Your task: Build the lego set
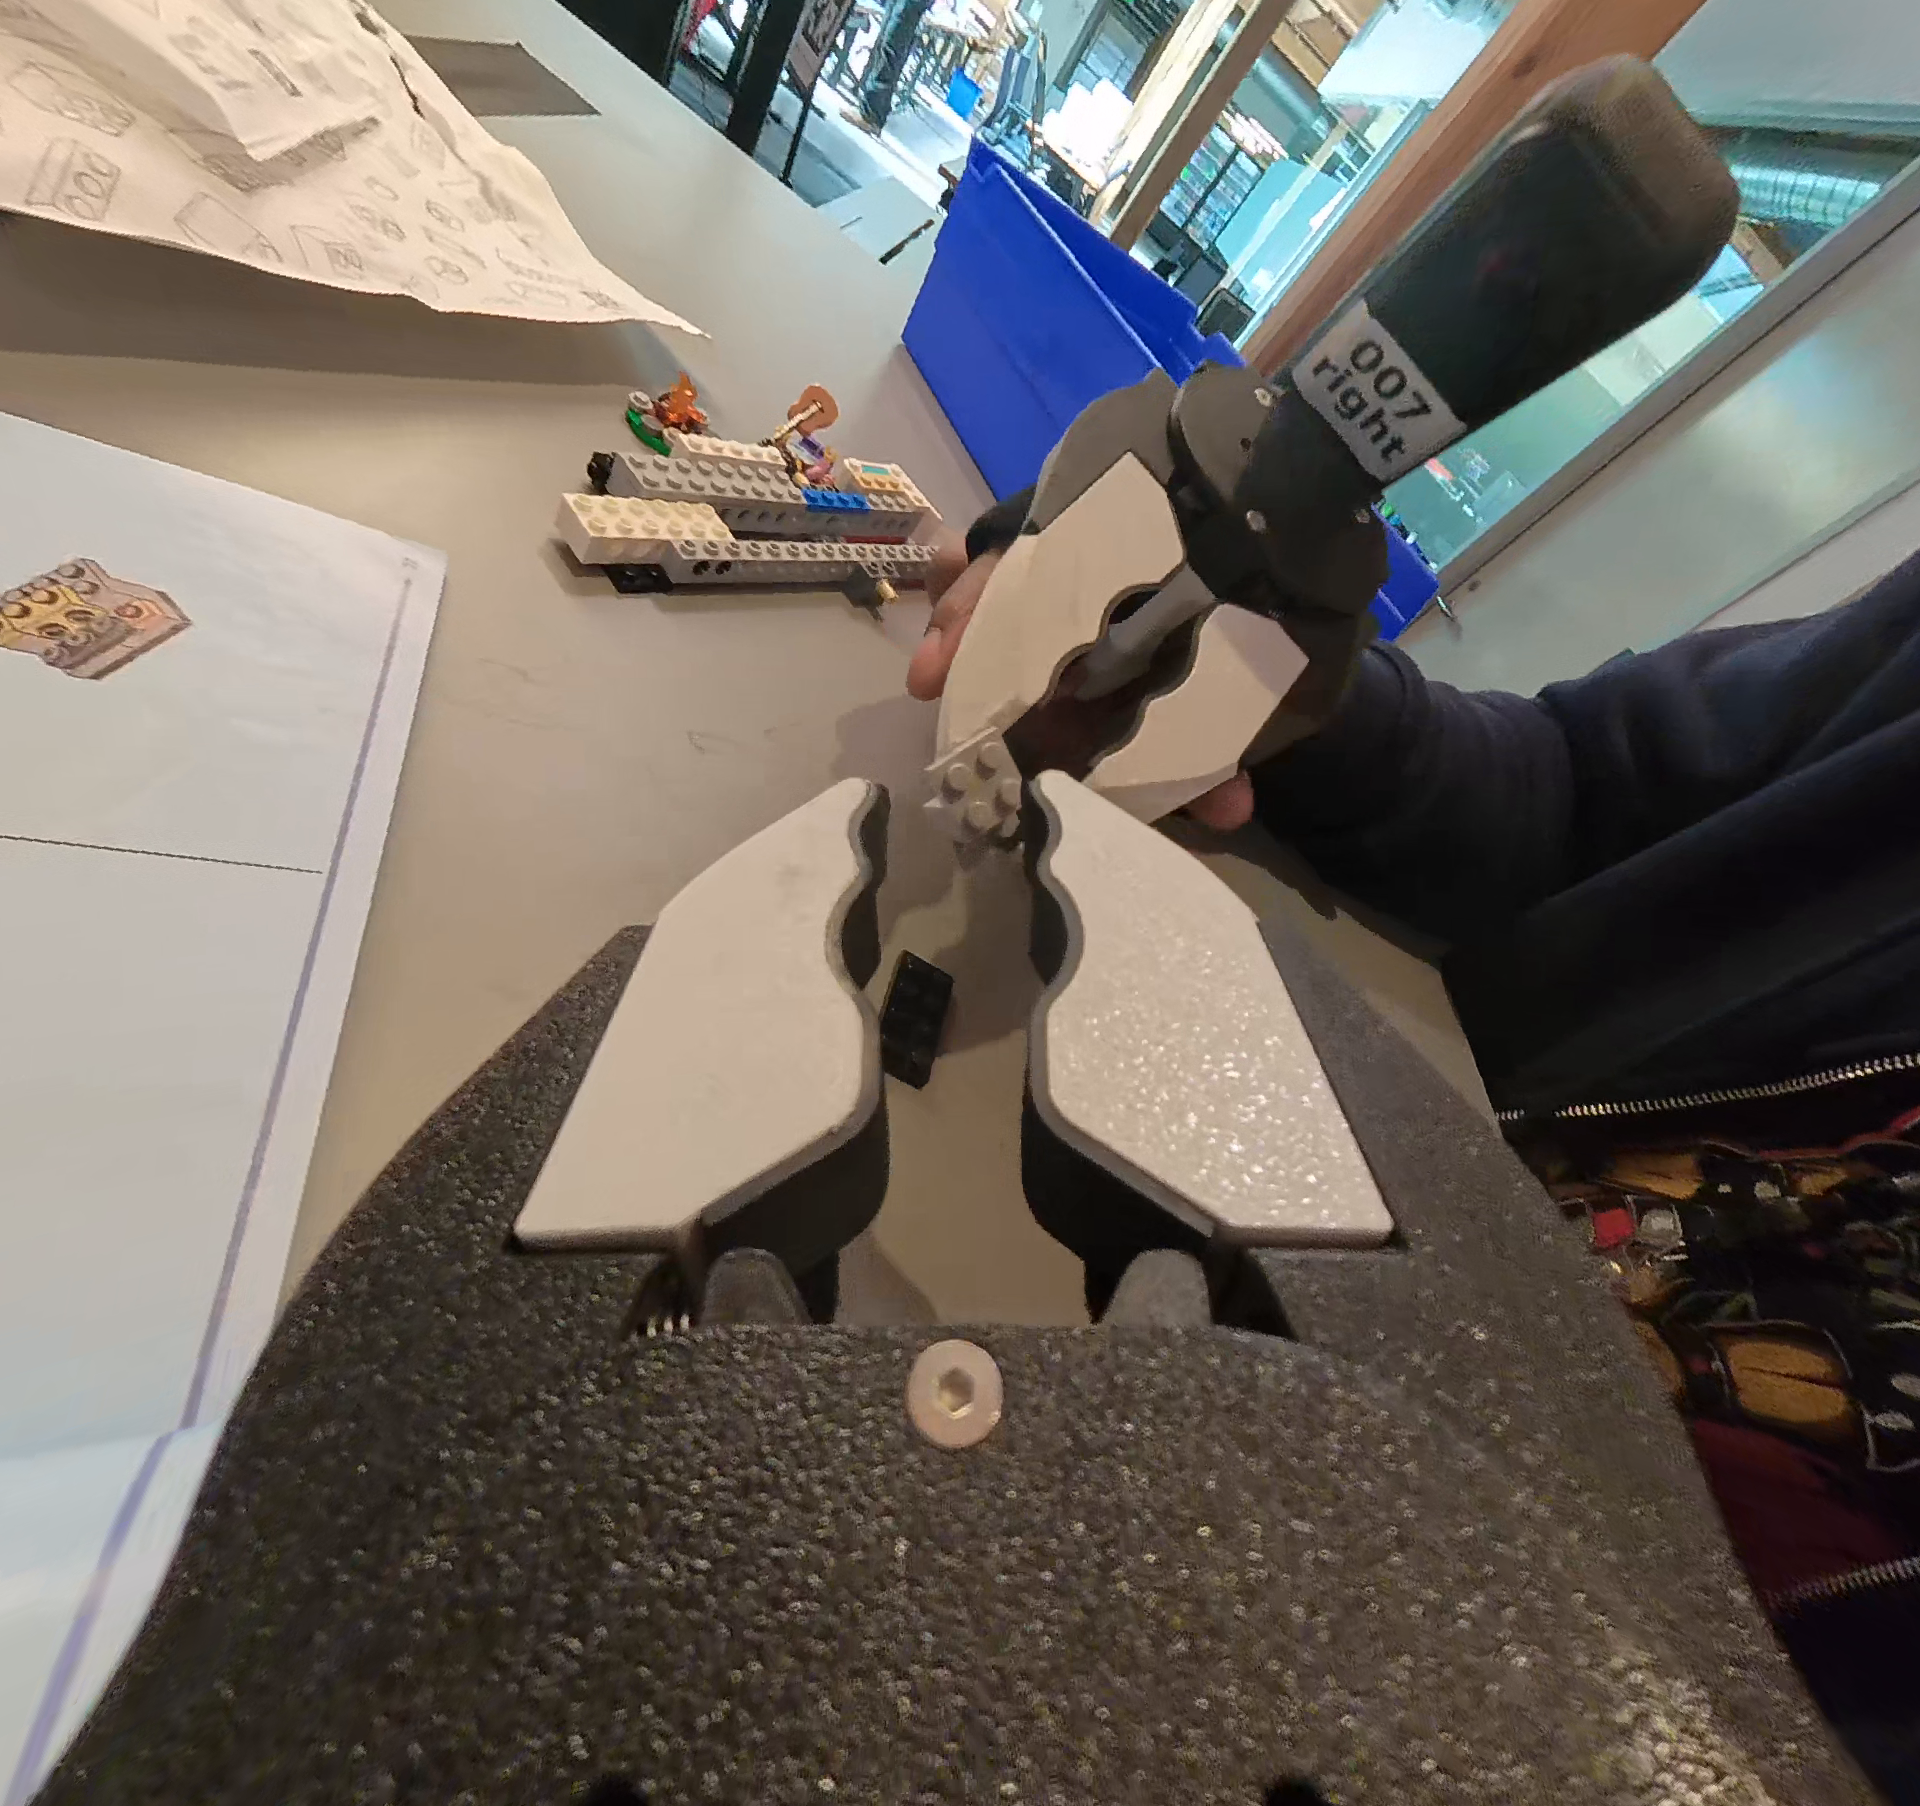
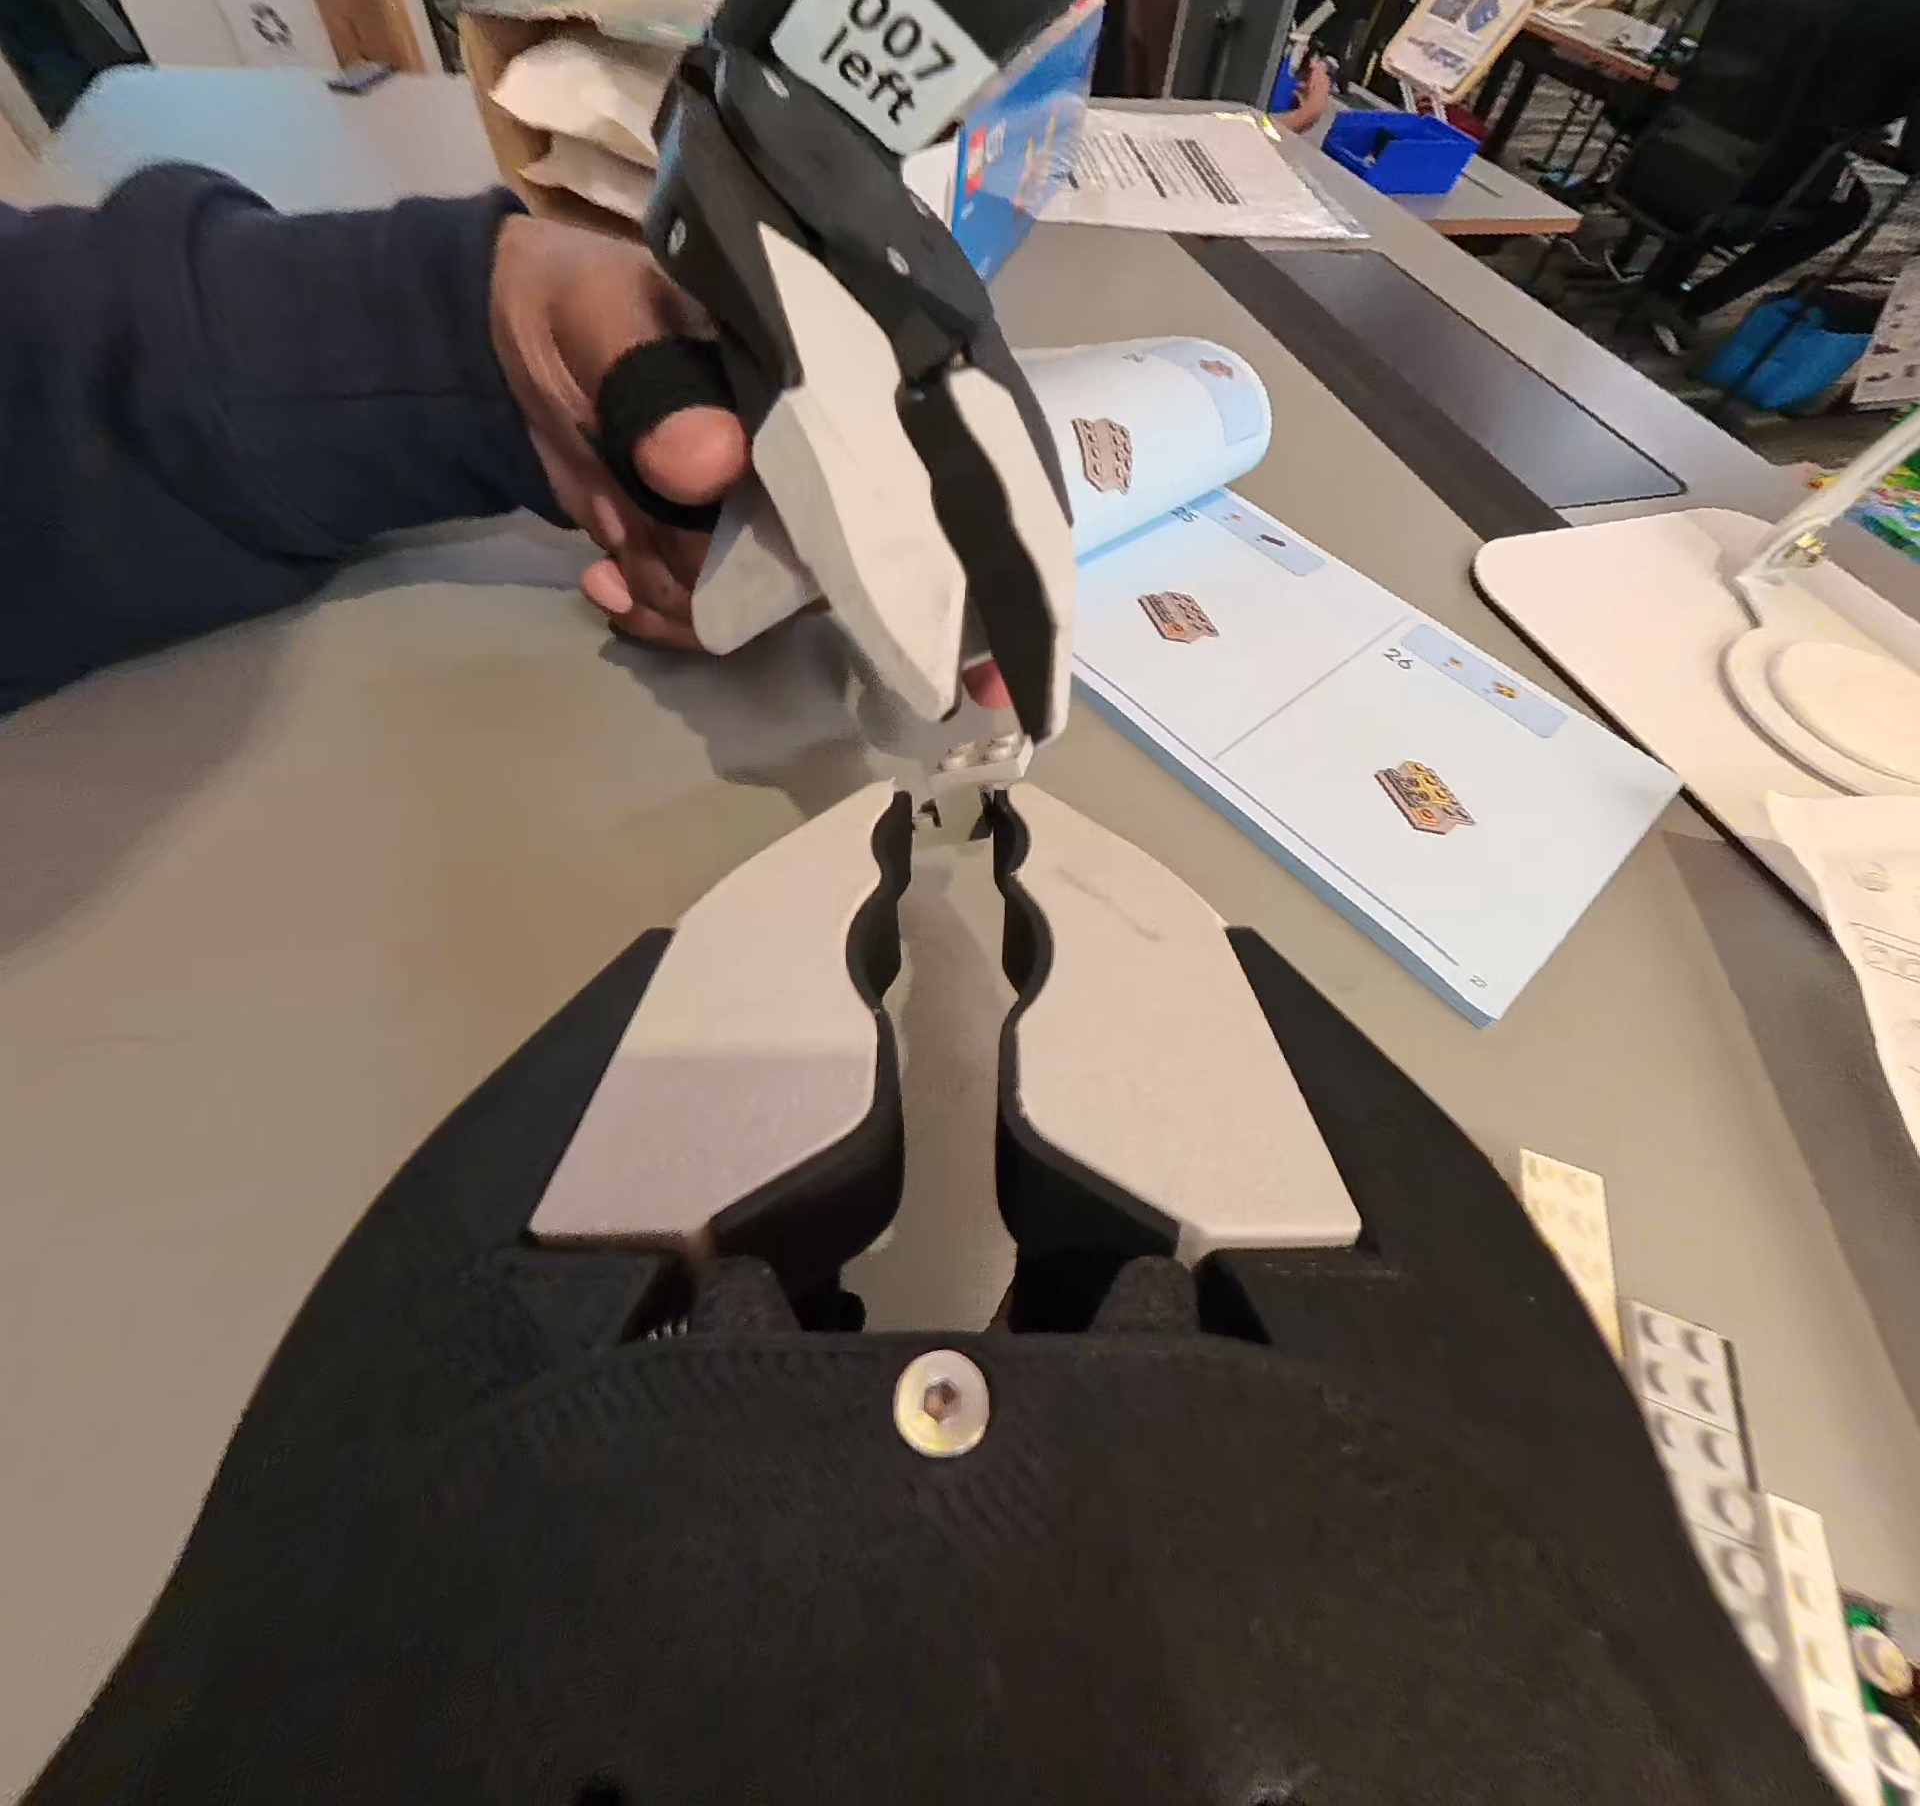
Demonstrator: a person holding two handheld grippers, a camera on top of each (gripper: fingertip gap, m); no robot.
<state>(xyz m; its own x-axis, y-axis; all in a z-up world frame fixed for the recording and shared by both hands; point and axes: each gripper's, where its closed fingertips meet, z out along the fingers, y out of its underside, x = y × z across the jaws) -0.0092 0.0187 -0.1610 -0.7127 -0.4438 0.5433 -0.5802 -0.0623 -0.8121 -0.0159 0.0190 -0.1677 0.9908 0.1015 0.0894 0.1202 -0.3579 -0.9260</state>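
A small light grey studded piece (image 2: 951, 788) is clamped between the pads of my right gripper (image 2: 951, 809) and held above the grey table (image 2: 364, 873). In the left wrist view the same piece (image 1: 975, 800) stands between the fingertips of my left gripper (image 1: 961, 795). The left gripper's left pad (image 1: 868, 821) stands clear of the piece and the right pad sits close against it. The left gripper (image 2: 997, 717) comes down over the piece from above. The right gripper (image 1: 1003, 759) reaches in from the upper right. A small black brick (image 1: 916, 1018) lies on the table under the left fingers.
A white and grey brick build (image 1: 748, 530) lies farther back, next to a blue bin (image 1: 1039, 322). An open instruction booklet (image 2: 1351, 717) lies right of the grippers, with a white tray (image 2: 1621, 613) and strips of pale pieces (image 2: 1704, 1424) beyond. Printed sheets (image 1: 260, 125) lie at the far left. A sleeved arm (image 1: 1558, 821) rests along the table. My left and right fingertips are right by each other. My right gripper's tips are some 6 centimetres from the small black brick (image 1: 916, 1018).
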